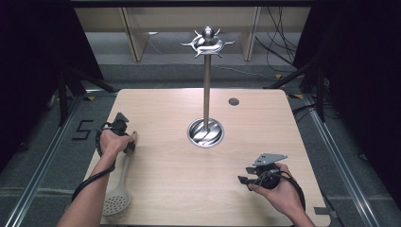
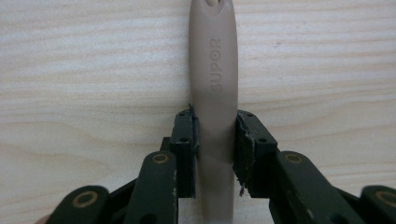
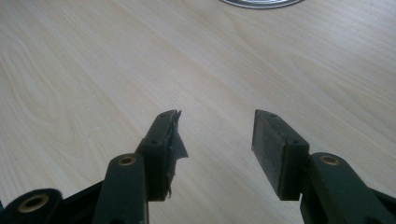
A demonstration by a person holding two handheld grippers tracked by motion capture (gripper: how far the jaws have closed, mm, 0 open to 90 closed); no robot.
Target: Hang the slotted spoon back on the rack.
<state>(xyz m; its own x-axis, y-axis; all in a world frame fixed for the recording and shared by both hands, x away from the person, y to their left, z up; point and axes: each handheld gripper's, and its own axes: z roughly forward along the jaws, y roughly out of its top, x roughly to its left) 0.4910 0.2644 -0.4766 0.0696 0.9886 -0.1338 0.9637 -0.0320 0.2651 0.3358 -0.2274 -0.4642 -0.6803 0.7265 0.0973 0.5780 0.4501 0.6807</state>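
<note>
The wooden desk (image 1: 265,123) carries a tall steel utensil stand (image 1: 206,85), its round base near the middle and its ring of hooks at the top of the pole. A beige slotted spoon (image 1: 118,191) lies flat at the desk's left edge, perforated bowl toward the person, handle pointing away. The left tongs (image 2: 215,135) straddle that handle, closed in on it from both sides just below the embossed lettering, so the pads seem to be clamping it. For a good lift, I judge the hold should stay square across the handle and rise evenly, so the bowl's weight does not swing it. The hanging slot at the handle's tip stays clear for a hook. The right tongs (image 3: 217,135) hover wide open and empty over bare wood.
</note>
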